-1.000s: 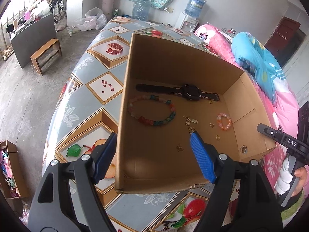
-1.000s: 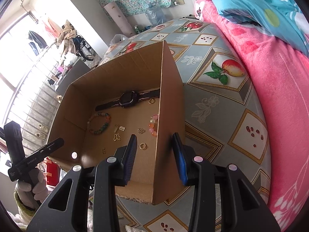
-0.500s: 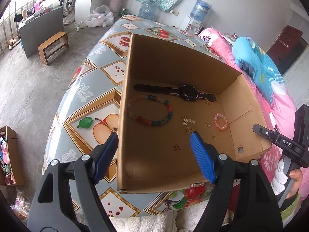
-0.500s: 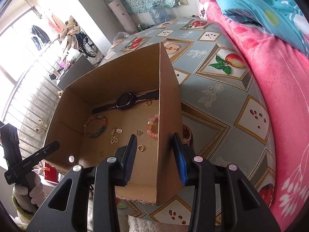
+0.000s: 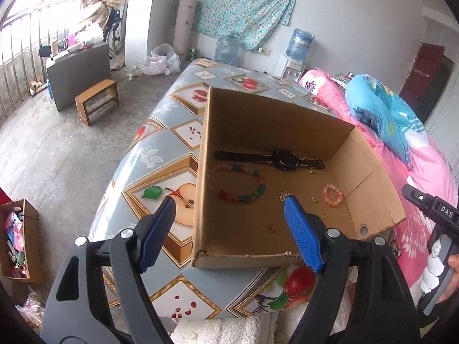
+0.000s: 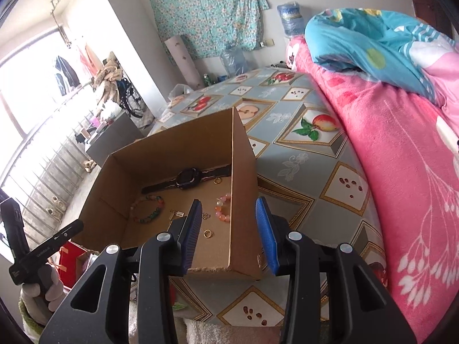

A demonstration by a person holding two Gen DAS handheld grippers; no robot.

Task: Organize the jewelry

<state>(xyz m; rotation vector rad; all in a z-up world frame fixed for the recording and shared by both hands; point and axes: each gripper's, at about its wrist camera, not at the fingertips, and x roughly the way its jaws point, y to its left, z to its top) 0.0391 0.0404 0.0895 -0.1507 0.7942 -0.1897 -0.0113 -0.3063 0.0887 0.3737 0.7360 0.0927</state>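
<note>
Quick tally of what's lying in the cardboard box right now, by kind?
Watch: 1
Bead bracelets: 2, one multicolour, one small pink-orange
Small gold pieces, such as the ring: at least 5, too tiny to count exactly
Total: at least 8

The wall [image 5: 358, 8] at the top of the frame is white, and a green flowered cloth [image 5: 238, 3] hangs on it. Two big water bottles [image 5: 299, 44] stand under the cloth. The floor [image 5: 57, 149] on the left is grey and bare. A small wooden stool [image 5: 96, 101] stands there, near a grey cabinet [image 5: 79, 73]. Bright light comes in at the upper left, past a railing [image 5: 20, 57]. A pink blanket [image 6: 401, 157] fills the right side.
</note>
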